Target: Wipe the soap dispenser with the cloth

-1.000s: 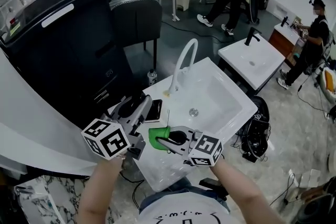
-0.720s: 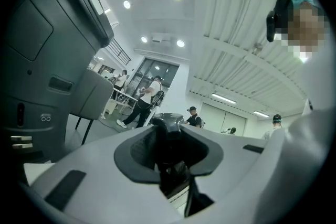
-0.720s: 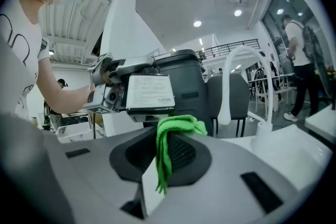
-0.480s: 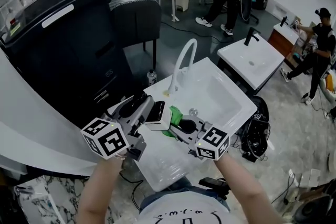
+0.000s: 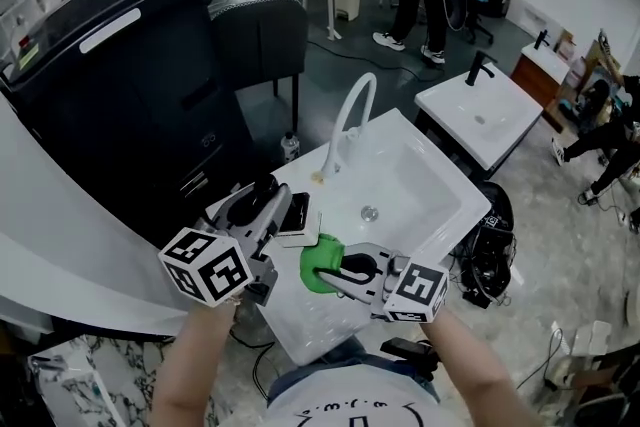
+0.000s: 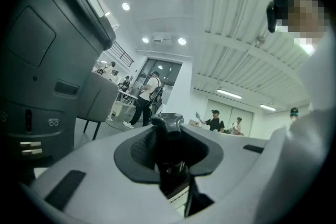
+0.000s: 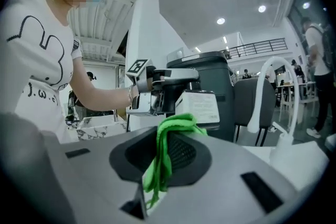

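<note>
The left hand-held gripper [image 5: 270,207] is clamped on the dispenser [image 5: 298,218] over the sink's [image 5: 425,170] left rim. Just nearer, the right hand-held gripper [image 5: 347,267] pinches a green cloth [image 5: 318,267].

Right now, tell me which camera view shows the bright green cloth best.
The right gripper view: the bright green cloth hangs bunched between the jaws, close and unblocked. The head view shows it only as a small green bundle far below. The left gripper view misses it.
</note>
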### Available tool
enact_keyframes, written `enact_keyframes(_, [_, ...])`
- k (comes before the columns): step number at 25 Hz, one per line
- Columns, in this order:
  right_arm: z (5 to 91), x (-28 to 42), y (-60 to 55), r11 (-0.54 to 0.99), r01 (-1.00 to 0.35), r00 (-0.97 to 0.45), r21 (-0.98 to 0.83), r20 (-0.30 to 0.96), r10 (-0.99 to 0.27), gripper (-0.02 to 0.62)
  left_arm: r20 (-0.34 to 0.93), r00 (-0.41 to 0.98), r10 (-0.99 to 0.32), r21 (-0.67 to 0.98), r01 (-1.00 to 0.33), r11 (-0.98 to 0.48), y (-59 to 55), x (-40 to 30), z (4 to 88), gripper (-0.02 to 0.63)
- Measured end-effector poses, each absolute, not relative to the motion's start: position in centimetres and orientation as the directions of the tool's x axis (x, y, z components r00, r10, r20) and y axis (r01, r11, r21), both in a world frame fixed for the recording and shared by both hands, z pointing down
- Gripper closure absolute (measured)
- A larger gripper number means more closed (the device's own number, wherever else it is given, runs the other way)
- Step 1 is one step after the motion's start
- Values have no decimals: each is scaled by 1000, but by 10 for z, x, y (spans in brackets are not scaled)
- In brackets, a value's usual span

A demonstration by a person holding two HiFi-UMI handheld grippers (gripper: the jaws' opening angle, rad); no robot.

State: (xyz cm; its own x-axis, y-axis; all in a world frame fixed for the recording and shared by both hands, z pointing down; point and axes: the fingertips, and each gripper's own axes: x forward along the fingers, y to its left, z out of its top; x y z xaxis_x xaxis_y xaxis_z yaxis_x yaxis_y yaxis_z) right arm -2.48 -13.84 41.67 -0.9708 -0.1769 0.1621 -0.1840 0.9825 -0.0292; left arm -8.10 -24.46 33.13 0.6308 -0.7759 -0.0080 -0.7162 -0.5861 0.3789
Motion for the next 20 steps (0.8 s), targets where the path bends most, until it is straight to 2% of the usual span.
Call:
enact_keyframes(4, [407, -8, -142, 970, -245, -955, 7, 169, -243, 546, 60, 601, -797, 249, -782, -571, -243, -76, 347, 502])
enact_keyframes(13, [323, 11, -174, 850, -466, -880, 244, -32, -473, 546, 176, 598, -782, -57, -787, -614, -227, -51, 381, 502])
enact_keyframes(16, [310, 3, -177, 828, -478, -872, 293, -49, -487, 546, 211, 598, -773, -140, -764, -630, -220, -41, 389, 500])
enact_keyframes(20, [304, -21, -166, 858, -421, -905, 295, -76, -418, 546, 255, 584, -771, -192, -751, -632, -216, -33, 400, 500])
